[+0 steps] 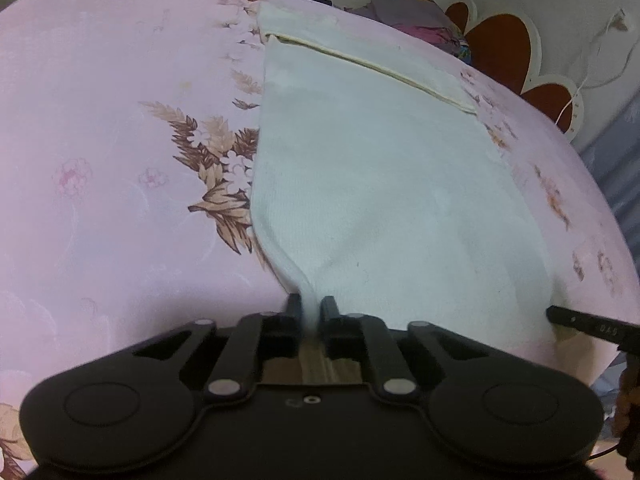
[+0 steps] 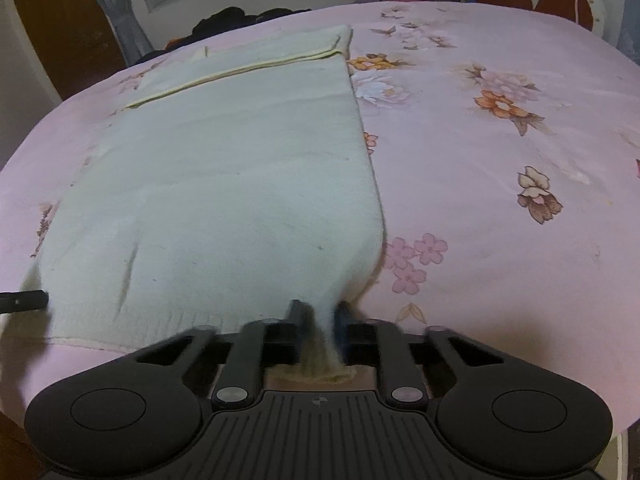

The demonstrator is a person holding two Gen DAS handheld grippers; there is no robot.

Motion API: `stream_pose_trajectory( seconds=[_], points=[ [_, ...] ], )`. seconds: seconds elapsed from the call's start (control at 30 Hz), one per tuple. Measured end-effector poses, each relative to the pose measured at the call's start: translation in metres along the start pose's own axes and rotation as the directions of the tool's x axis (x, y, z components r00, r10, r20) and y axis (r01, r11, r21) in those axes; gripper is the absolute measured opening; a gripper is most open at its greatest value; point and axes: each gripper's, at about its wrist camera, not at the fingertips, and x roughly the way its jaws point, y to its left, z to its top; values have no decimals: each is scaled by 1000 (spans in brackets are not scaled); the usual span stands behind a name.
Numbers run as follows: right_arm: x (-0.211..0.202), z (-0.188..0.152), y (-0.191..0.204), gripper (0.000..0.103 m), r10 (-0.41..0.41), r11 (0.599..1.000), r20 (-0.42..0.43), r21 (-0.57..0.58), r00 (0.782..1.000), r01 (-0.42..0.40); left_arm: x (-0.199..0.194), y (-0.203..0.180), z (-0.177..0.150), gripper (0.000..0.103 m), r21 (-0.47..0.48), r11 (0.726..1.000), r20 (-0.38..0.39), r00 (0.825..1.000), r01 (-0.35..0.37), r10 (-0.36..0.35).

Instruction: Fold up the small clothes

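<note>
A pale cream knitted garment (image 1: 380, 184) lies flat on a pink flowered sheet (image 1: 100, 140), with a yellowish hem line across its far end. My left gripper (image 1: 310, 306) is shut on the garment's near left corner, and the cloth bunches up between its fingers. In the right wrist view the same garment (image 2: 224, 184) fills the left half. My right gripper (image 2: 322, 310) is shut on its near right corner, with a fold of cloth pinched between the pads. Each gripper's tip shows at the edge of the other view, the right one (image 1: 576, 320) and the left one (image 2: 24, 300).
The pink sheet (image 2: 500, 200) covers a rounded surface that drops off at the near edge. Dark clothes (image 2: 240, 16) and a colourful pile (image 1: 424, 24) lie at the far side. A headboard with red-brown panels (image 1: 504, 48) stands at the right.
</note>
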Motion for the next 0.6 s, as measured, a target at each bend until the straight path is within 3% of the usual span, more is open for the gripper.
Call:
stream_pose_trajectory(
  seconds=[0.3,0.6],
  points=[
    [-16,41,3,7,67,998,107,-4,992,-67,-20,-12,44,4,12,997,119,990,70,-71],
    [-14,121,5,7,101,995,229,-21,968,-99,-7,-33,119,3,42,995,234,968,88,-96]
  ],
)
